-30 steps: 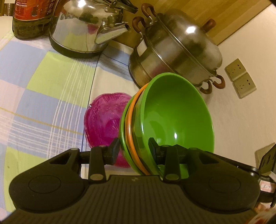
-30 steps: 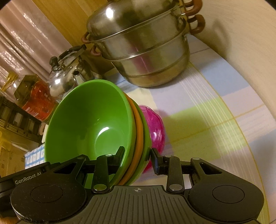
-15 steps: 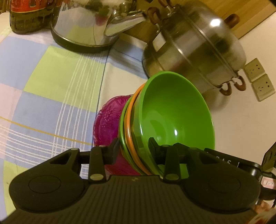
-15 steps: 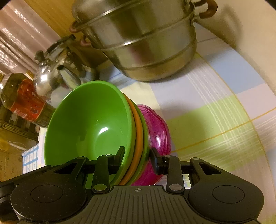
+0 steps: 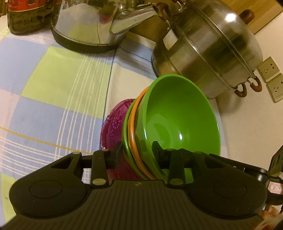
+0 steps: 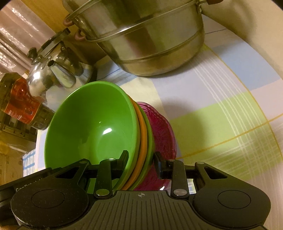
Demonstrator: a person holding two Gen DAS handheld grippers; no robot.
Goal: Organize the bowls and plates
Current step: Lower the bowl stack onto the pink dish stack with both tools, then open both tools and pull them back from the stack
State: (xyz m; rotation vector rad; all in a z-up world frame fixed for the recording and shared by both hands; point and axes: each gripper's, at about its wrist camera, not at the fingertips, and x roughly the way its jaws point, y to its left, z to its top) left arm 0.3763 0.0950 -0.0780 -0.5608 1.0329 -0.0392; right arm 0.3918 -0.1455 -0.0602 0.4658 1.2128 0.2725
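Note:
A nested stack of bowls, green (image 5: 178,120) on top, then an orange rim (image 5: 133,131) and a second green one, sits over a magenta patterned bowl (image 5: 113,127). My left gripper (image 5: 137,153) is shut on the stack's rim, one finger inside the green bowl, one outside. My right gripper (image 6: 141,159) is shut on the opposite rim of the same stack (image 6: 92,127), above the magenta bowl (image 6: 162,134). Both hold the stack over the checked tablecloth (image 5: 53,92).
A steel steamer pot (image 5: 208,53) and a steel kettle (image 5: 92,24) stand close behind the bowls, with a dark bottle (image 5: 24,16) at far left. Wall sockets (image 5: 272,77) are on the right wall. The pot (image 6: 141,35) looms near in the right wrist view.
Both grippers have carried the bowl stack forward toward the pot and kettle, which now look larger and closer. Their grip on the rims is unchanged.

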